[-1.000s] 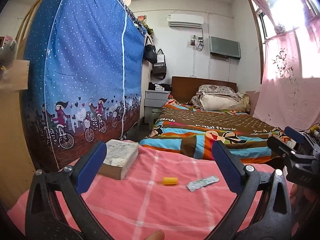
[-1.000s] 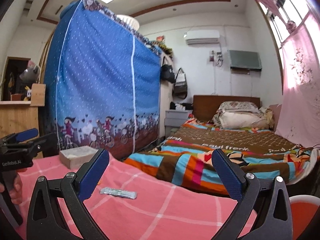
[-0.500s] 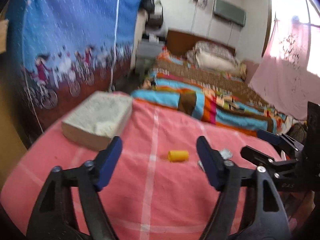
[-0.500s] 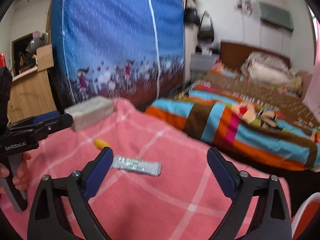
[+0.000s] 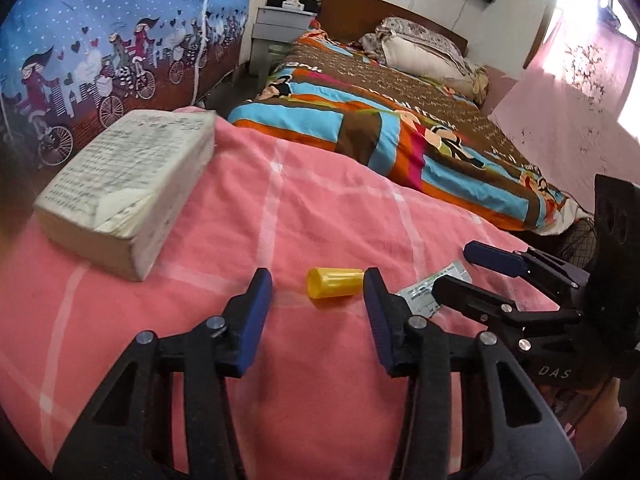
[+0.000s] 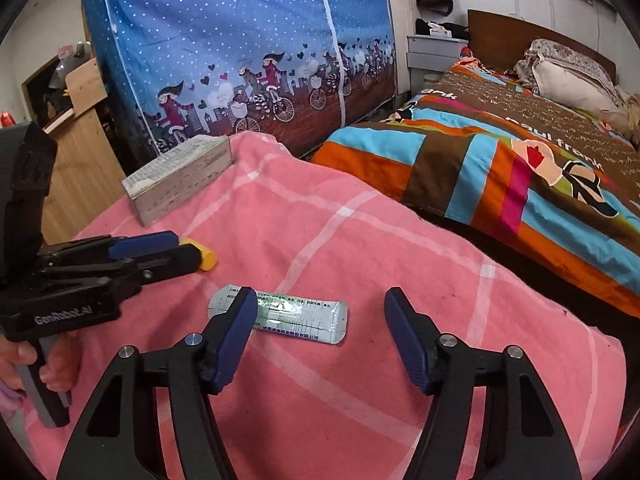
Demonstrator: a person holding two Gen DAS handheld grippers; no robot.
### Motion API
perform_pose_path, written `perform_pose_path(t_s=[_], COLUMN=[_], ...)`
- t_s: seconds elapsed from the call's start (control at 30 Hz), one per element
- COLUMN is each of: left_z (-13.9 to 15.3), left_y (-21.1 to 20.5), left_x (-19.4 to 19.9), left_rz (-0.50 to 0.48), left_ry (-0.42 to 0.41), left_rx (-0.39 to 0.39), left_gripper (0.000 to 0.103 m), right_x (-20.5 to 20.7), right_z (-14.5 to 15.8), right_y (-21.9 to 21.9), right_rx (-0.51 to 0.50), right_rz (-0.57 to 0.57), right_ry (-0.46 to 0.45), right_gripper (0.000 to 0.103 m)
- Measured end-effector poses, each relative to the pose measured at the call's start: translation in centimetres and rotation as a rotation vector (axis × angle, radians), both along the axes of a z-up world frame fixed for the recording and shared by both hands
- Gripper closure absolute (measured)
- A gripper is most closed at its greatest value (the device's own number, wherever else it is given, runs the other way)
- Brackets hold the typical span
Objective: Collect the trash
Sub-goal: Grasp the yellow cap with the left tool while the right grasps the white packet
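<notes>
A small yellow cap point(image 5: 335, 282) lies on its side on the pink checked cloth point(image 5: 304, 208). My left gripper point(image 5: 316, 304) is open, low over the cloth, with the cap just ahead between its fingertips. A silver foil packet point(image 6: 298, 317) lies flat on the cloth; my right gripper point(image 6: 320, 320) is open around it, its left finger point(image 6: 236, 320) over the packet's left end. In the left wrist view the right gripper point(image 5: 472, 272) covers most of the packet point(image 5: 424, 294). In the right wrist view the left gripper point(image 6: 160, 250) hides most of the cap point(image 6: 204, 258).
A thick worn book point(image 5: 128, 184) lies at the cloth's far left. A blue fabric wardrobe point(image 6: 240, 52) stands behind it. A bed with a striped quilt point(image 6: 500, 168) lies beyond the cloth's far edge. A wooden cabinet point(image 6: 80, 152) stands at the left.
Both grippers have tilted down and moved forward toward the cloth. The left one has closed in on the yellow cap, the right one on the foil packet. Both jaws have narrowed but stay open.
</notes>
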State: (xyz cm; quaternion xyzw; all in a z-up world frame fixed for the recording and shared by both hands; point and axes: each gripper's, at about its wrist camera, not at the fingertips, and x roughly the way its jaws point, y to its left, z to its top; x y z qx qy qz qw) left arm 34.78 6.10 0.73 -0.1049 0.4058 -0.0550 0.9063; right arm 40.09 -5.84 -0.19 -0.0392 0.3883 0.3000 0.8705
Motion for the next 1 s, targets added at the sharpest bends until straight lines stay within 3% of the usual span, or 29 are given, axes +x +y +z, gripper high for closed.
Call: perform_pose_path(t_s=[0.13, 0.27, 0.6, 0.73, 0.87, 1.0], left_z=[-0.1, -0.2, 0.0, 0.1, 0.2, 0.2], left_y=[-1.1, -1.0, 0.7, 1.2, 1.4, 1.5], left_x=[0.8, 1.1, -0.6, -2.0, -3.1, -4.1], left_rz=[-0.011, -0.016, 0.003, 0.013, 0.021, 0.025], left_ry=[0.026, 0.035, 0.013, 0.011, 0.008, 0.005], left_rx=[0.069, 0.077, 0.010, 0.011, 0.010, -0.001], left_gripper=[0.059, 0.085, 0.085, 0.085, 0.085, 0.085], right_x=[0.3, 0.4, 1.1, 1.3, 0.4, -1.9], right_z=[0.0, 0.0, 0.7, 0.2, -0.1, 0.0], right_y=[0.0, 0.0, -0.3, 0.7, 1.7, 2.4], right_rx=[0.011, 0.014, 0.084, 0.094, 0.062, -0.028], right_rz=[0.001, 0.003, 0.031, 0.120, 0.235, 0.289], right_ry=[0.012, 0.018, 0.023, 0.058, 0.079, 0.033], right_gripper=[0.038, 0.038, 0.038, 0.038, 0.046, 0.062])
